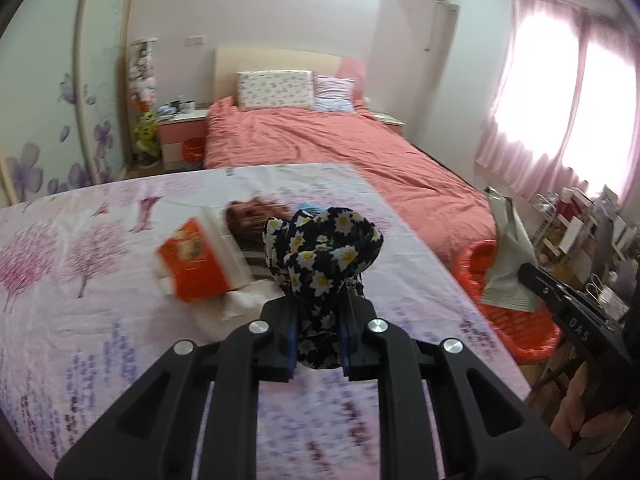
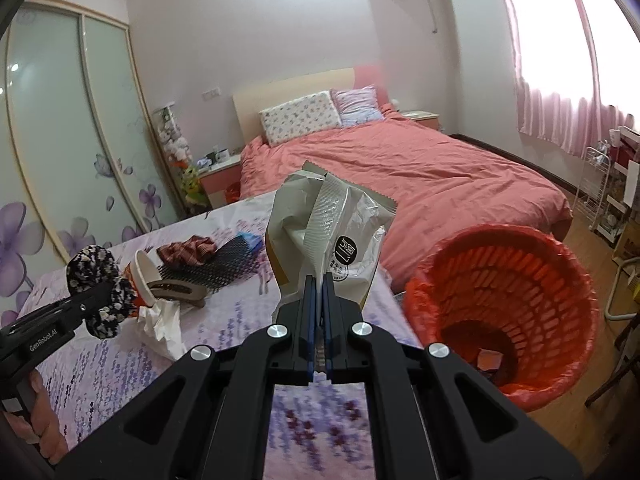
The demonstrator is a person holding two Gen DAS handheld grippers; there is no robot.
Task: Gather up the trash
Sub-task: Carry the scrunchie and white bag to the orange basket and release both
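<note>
My left gripper (image 1: 319, 320) is shut on a black scrunchie with daisies (image 1: 322, 254) and holds it above the floral-covered table (image 1: 80, 300). From the right wrist view the scrunchie (image 2: 100, 292) hangs at the left. My right gripper (image 2: 319, 292) is shut on a crumpled grey-white snack bag (image 2: 332, 236), held up beside the table's right edge. In the left wrist view the bag (image 1: 510, 256) sits over the red basket's rim. The red trash basket (image 2: 504, 304) stands on the floor to the right, with some scraps inside.
On the table lie an orange paper cup (image 1: 196, 264), crumpled white tissue (image 2: 160, 324), a brown hair clip (image 2: 176, 292), a black hairbrush (image 2: 216, 268) and a plaid scrunchie (image 2: 186, 250). A pink bed (image 2: 400, 176) stands behind. Shelves (image 2: 616, 184) are at the far right.
</note>
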